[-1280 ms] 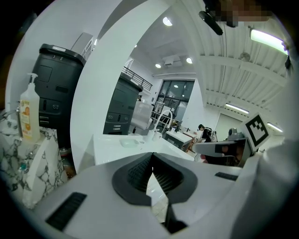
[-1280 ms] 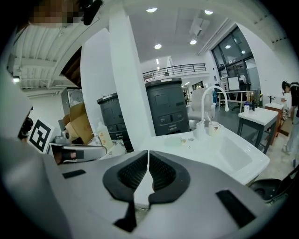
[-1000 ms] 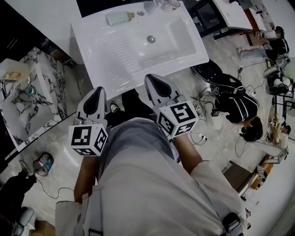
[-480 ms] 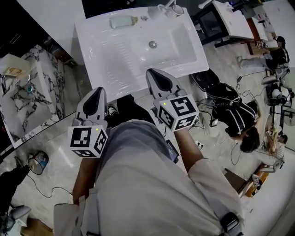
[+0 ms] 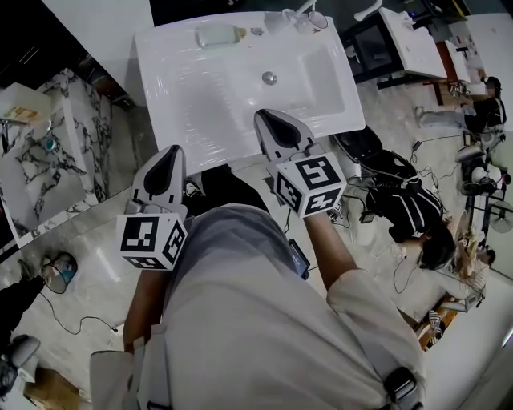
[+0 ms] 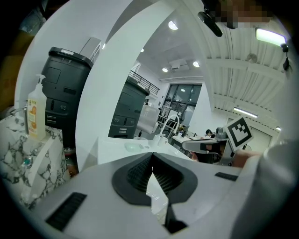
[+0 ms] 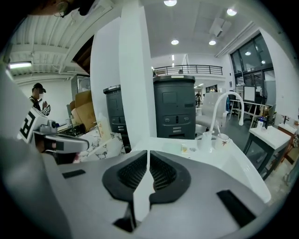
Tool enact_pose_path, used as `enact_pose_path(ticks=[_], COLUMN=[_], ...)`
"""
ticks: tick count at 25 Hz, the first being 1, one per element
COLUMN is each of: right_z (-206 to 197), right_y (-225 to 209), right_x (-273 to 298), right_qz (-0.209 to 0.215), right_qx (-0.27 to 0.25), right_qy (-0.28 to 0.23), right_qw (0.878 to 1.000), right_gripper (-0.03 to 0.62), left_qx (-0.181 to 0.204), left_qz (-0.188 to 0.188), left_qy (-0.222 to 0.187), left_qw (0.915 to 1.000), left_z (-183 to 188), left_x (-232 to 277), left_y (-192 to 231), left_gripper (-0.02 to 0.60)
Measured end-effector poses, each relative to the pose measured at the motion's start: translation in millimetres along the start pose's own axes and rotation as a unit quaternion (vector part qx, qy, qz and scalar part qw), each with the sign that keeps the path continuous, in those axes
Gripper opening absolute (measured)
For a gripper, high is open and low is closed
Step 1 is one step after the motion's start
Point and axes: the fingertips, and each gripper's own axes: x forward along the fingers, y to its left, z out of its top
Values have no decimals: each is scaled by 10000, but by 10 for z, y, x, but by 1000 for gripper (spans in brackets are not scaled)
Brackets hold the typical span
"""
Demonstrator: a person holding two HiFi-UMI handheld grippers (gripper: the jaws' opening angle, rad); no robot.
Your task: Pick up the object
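Note:
A white washbasin (image 5: 200,128) stands in front of me. A pale green soap-like object (image 5: 216,34) lies on its back ledge, also visible in the left gripper view as the pale green object (image 6: 132,146) and in the right gripper view (image 7: 170,146). My left gripper (image 5: 171,152) hangs just short of the basin's front rim; its tips (image 6: 152,156) meet on nothing. My right gripper (image 5: 268,116) reaches over the front rim. Its jaws (image 7: 147,153) are opening, with only a thin slit and nothing between them. Both are far from the object.
A faucet (image 5: 300,10) and a cup (image 5: 317,19) stand at the basin's back, with a drain (image 5: 269,78) in the bowl. A marble-patterned basin (image 5: 40,176) is at the left. A seated person (image 5: 417,216), cables and a black chair (image 5: 357,144) are on the floor at the right.
The view has drifted so the basin sits a little lower and to the right. Both grippers hold about the same place at its front edge, the right one slightly farther over the rim.

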Motion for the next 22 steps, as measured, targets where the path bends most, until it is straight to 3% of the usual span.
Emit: enact_pose_path(ticks=[22], right_z=[41], right_y=[-380], right_x=[410], right_qz=[189], right_qx=[-544], right_qy=[430], right_qw=[9974], right_gripper=[41], left_qx=[-202], left_qz=[161], left_qy=[144], left_qw=[9996], left_z=[-4], left_x=[351], left_y=[-2], left_gripper=[6])
